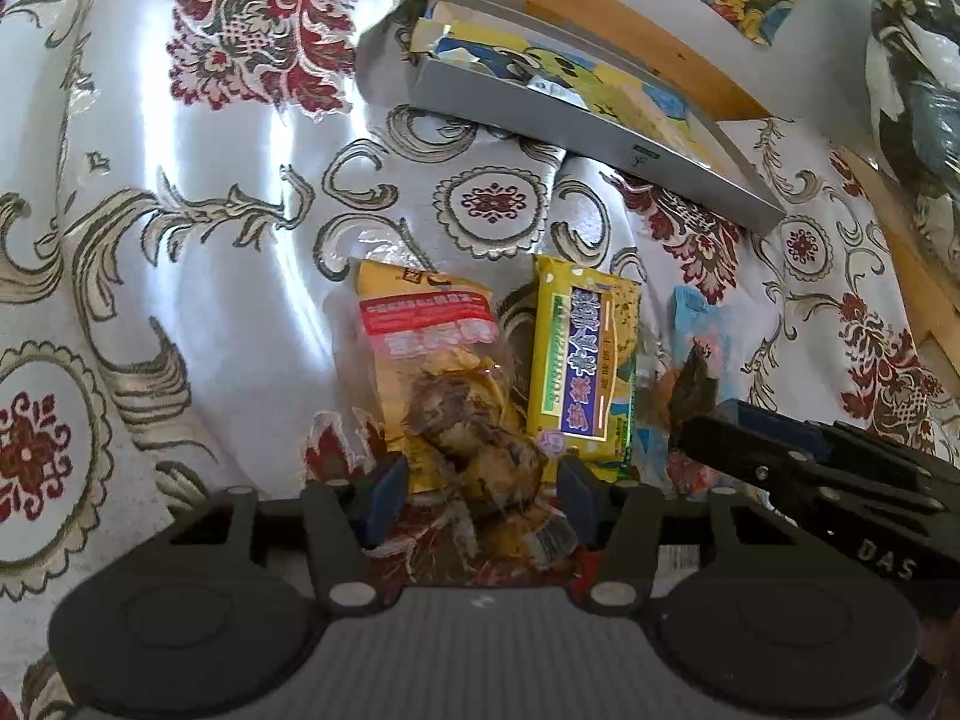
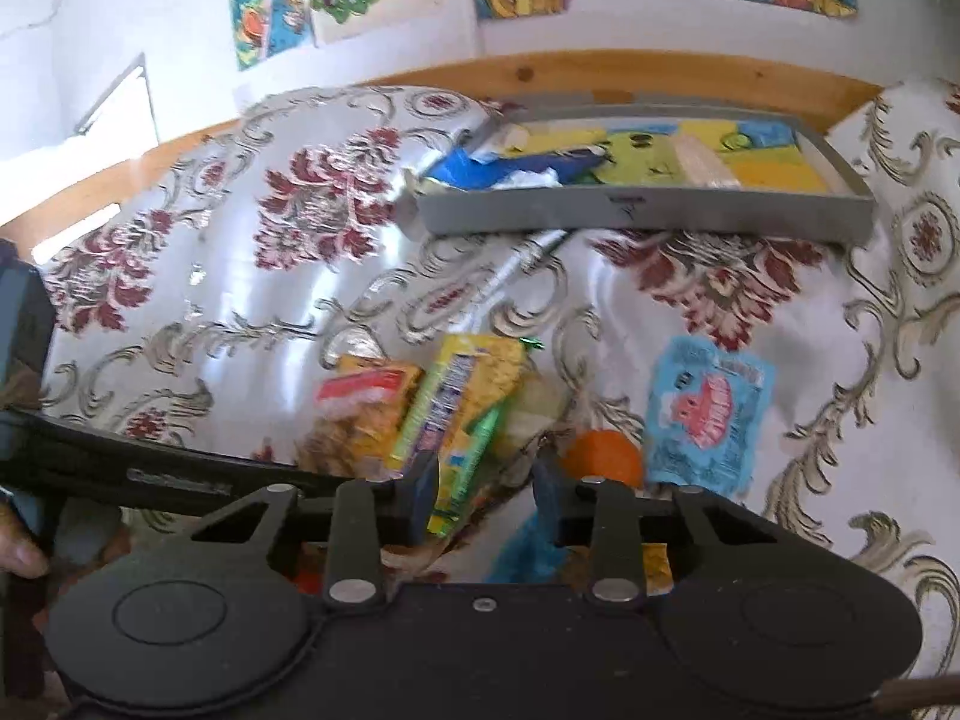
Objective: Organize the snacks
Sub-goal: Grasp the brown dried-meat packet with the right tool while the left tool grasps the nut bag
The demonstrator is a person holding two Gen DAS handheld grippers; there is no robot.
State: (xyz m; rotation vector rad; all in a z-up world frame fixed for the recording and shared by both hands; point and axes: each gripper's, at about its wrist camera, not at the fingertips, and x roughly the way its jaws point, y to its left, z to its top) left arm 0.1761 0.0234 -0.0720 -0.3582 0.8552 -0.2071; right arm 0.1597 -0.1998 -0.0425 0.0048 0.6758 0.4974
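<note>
My left hand-held gripper (image 1: pixel 474 489) straddles the clear snack bag (image 1: pixel 462 420), spread; my right hand-held gripper (image 2: pixel 486 495), spread, empty. Three packets lie ahead, grey tray (image 2: pixel 648 213) beyond: mostly unsorted, I judge.

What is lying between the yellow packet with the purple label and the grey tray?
Only bare tablecloth lies between the yellow packet and the grey tray in the left wrist view. The right wrist view seems to show a thin pale stick there.

both grippers' fingers (image 1: pixel 384 495) (image 2: pixel 423 495) parted, left gripper (image 1: pixel 480 495) beside right gripper (image 2: pixel 486 498).
</note>
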